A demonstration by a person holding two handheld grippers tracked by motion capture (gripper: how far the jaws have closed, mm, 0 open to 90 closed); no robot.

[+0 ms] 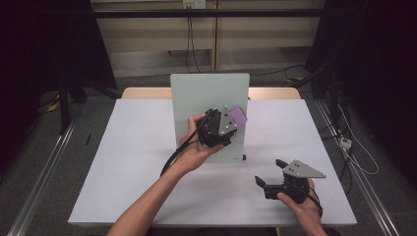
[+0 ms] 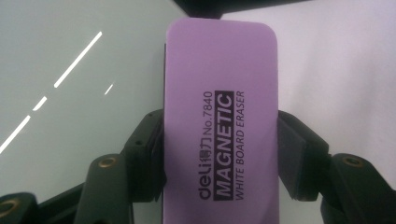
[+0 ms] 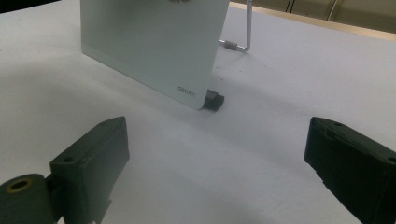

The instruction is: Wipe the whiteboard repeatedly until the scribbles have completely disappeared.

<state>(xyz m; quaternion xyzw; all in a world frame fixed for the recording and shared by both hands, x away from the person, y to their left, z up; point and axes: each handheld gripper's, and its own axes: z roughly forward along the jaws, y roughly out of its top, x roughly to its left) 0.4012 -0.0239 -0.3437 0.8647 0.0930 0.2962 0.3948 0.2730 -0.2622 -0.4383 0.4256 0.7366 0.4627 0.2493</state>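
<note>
— purple eraser [image 2: 222, 121], see it? the left gripper [image 1: 231, 119] has its jaws clamped on the long sides, printed face toward the camera riding on it: "magnetic white board eraser".

— where is it against the whiteboard [image 1: 196, 96]?

— up near the board's right edge, about mid-height. from above it overlaps that edge. whether the felt is touching the glassy face, i cannot tell; in the left gripper view the board lies off to one side with light streaks on it.

— so which step is this?

— my guess is the wiping, or the moment of bringing the eraser onto the board. the next move calls for pressing the flat side squarely to the surface and stroking across without tipping the board on its stand.

— and the other hand?

— right gripper [image 1: 269, 173] hangs low over the tabletop [image 1: 137, 162], near the front right, jaws spread wide with nothing between them. it faces the board's lower corner, where a small black foot [image 3: 214, 100] and a metal prop rod [image 3: 246, 28] hold the panel upright.

— the room?

— white sheet over a wooden top, grey floor, dark curtains on both sides, cables trailing down the back wall.
</note>
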